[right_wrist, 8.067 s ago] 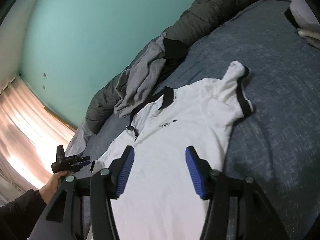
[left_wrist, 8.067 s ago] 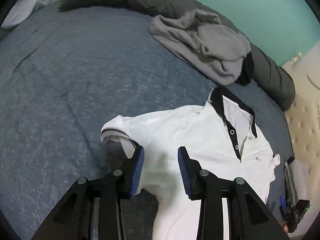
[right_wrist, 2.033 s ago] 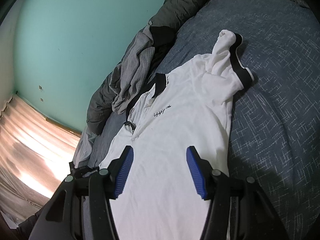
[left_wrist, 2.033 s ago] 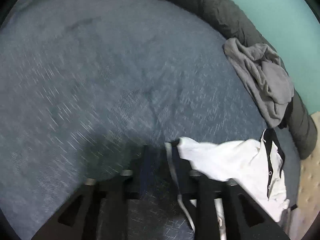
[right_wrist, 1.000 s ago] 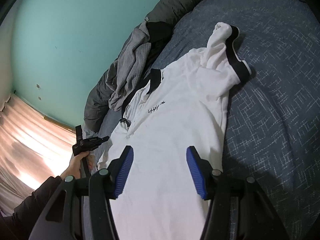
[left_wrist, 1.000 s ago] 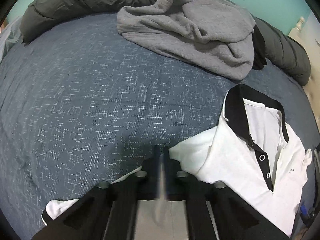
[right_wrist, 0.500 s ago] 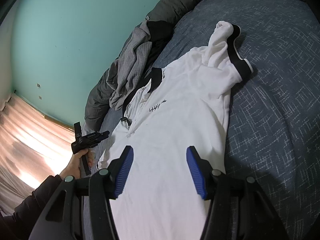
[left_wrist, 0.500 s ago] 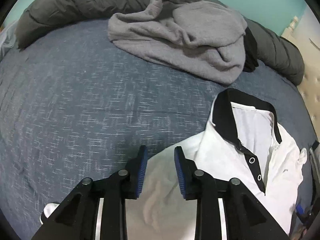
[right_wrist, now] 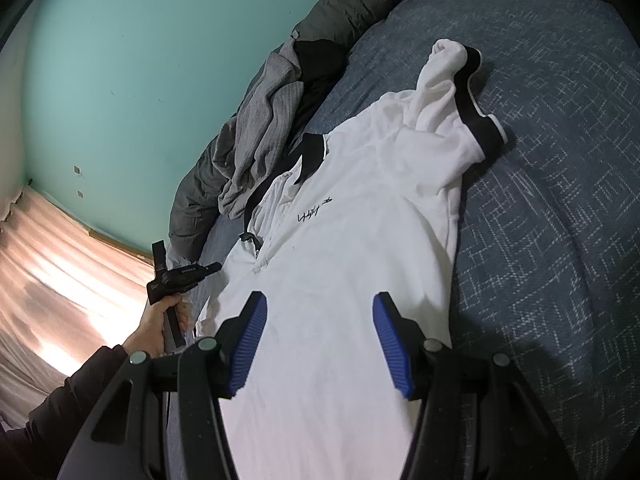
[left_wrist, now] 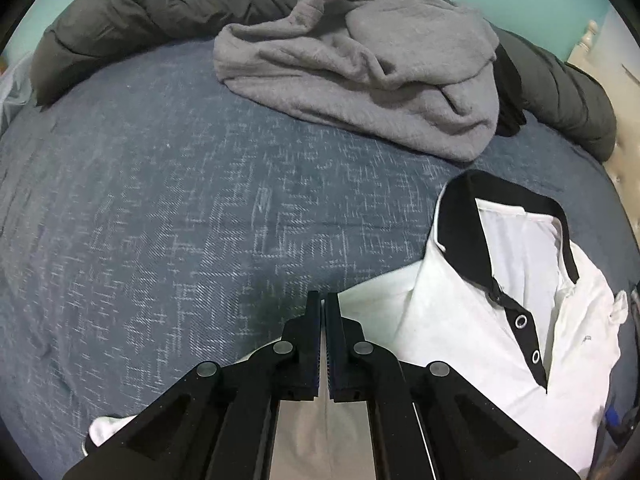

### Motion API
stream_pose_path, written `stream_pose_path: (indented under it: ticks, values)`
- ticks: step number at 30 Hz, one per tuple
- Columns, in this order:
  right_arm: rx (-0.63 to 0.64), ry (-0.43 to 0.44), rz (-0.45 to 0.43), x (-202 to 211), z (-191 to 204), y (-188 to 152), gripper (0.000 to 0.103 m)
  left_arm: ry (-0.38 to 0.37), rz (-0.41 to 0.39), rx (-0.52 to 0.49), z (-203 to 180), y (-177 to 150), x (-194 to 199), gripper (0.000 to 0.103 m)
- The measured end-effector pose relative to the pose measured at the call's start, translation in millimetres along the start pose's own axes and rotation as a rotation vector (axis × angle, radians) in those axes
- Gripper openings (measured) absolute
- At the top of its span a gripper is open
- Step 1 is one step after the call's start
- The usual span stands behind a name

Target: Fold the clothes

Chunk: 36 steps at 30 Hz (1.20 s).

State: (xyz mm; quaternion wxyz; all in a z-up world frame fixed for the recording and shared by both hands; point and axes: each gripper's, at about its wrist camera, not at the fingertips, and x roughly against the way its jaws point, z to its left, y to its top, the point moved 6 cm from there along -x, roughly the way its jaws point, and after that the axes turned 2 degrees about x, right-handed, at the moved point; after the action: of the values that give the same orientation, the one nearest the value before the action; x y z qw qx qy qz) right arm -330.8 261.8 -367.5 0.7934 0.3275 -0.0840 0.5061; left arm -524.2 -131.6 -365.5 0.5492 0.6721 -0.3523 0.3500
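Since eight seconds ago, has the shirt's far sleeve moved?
No. In the right wrist view the sleeve of the white polo shirt stays bunched beside the collar.

A bed (left_wrist: 168,184) is covered by a dark blue sheet flecked with white. A dark grey duvet (left_wrist: 132,4) is bunched along the bed's far edge, against a teal wall (right_wrist: 132,64). A cream tufted headboard (left_wrist: 624,184) is seen at the bed's right end. Pale, sunlit curtains (right_wrist: 56,280) are hung below the wall, beyond the bed's other end.
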Motion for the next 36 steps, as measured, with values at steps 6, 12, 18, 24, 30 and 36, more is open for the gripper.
stream_pose_path:
  ticks: [6,12,18,24,30,36]
  values:
    - [0.005,0.0,0.001,0.8,-0.1,-0.3,0.056,0.02,-0.011,0.1,21.2,12.6,2.2,0.001]
    - [0.009,-0.001,0.008,0.0,-1.0,-1.1,0.056,0.008,0.023,0.239,44.7,9.3,-13.0,0.001]
    - [0.012,-0.002,0.013,-1.3,-0.4,-2.7,0.056,-0.054,0.044,0.201,33.3,9.0,-20.6,0.002]
    - [0.014,0.004,0.009,-0.6,2.9,-2.5,0.056,-0.088,0.005,0.236,47.6,13.0,1.7,0.003]
    - [0.021,0.019,0.001,2.0,10.4,-0.7,0.056,-0.065,0.022,0.223,80.3,-14.4,33.9,0.011]
    - [0.034,0.037,-0.016,7.6,22.7,1.2,0.056,-0.04,0.018,0.278,128.8,-65.3,66.8,0.024]
